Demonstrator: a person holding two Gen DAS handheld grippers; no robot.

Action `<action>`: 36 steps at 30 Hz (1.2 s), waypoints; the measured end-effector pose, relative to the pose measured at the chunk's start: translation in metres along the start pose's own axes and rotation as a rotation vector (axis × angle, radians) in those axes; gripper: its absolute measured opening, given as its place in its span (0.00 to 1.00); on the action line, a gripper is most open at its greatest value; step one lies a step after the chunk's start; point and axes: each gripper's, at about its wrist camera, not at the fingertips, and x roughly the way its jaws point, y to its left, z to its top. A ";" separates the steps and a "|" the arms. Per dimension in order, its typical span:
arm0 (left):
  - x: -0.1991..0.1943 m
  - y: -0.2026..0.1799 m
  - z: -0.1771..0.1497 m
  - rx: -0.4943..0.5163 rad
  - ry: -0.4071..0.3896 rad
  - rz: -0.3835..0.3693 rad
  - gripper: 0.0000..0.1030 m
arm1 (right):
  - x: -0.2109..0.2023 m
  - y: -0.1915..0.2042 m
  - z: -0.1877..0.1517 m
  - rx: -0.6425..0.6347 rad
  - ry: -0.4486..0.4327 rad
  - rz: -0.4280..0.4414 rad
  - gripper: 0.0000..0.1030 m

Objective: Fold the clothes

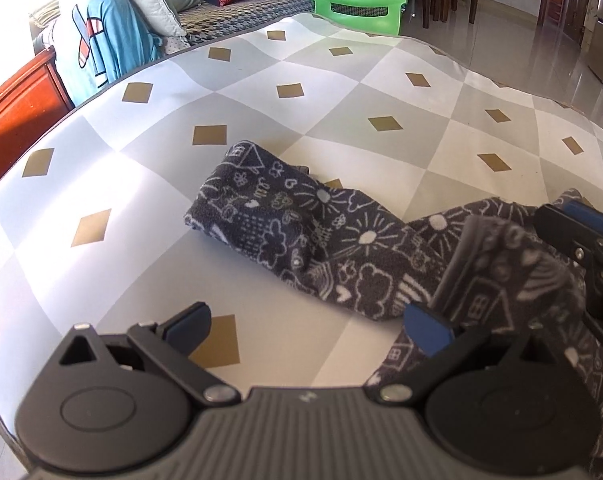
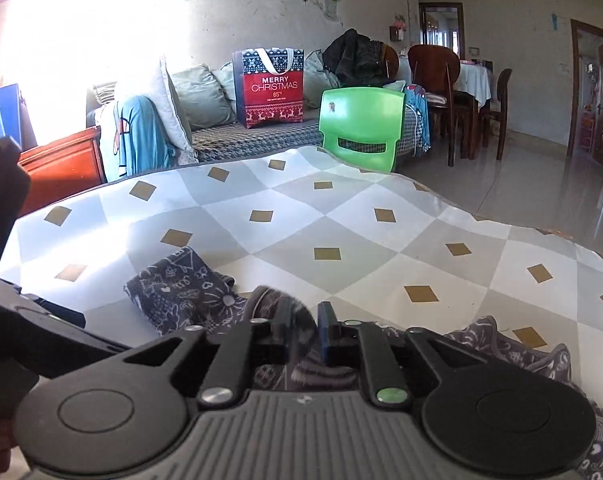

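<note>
The right gripper (image 2: 301, 330) has its jaws nearly together, pinching a bunched fold of the dark patterned garment (image 2: 181, 292); in the left wrist view that same gripper (image 1: 581, 240) shows at about 3 o'clock, with cloth draped over it and lifted off the desk (image 1: 341, 80). The left gripper (image 1: 309, 328) stands wide open, pointing steeply down at the desk; its left pad (image 1: 189, 324) is over bare cloth-covered desk, while its right pad (image 1: 427, 330) is at the edge of the garment, and whether it touches the fabric cannot be told. The garment (image 1: 285, 220) lies on the desk's diamond-checked cover, one folded end resting flat toward 10 o'clock from the left gripper's tips and the rest running toward 3 o'clock, where it rises into the right gripper. In the right wrist view more of the garment spreads at 4 o'clock, under the gripper body. Beyond the desk, a green chair (image 2: 361, 128) stands at 12 o'clock, and a red bag (image 2: 269, 88) sits on a sofa (image 2: 253, 140) toward 11 o'clock.
</note>
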 end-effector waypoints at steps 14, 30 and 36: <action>-0.007 -0.025 -0.011 0.069 0.037 -0.097 1.00 | -0.069 -0.092 -0.022 0.128 0.173 -0.330 0.31; -0.014 -0.065 -0.036 0.217 0.056 -0.175 1.00 | -0.169 -0.120 -0.083 0.195 0.344 -0.510 0.42; -0.014 -0.074 -0.041 0.225 0.061 -0.175 1.00 | -0.160 -0.116 -0.111 0.122 0.436 -0.427 0.43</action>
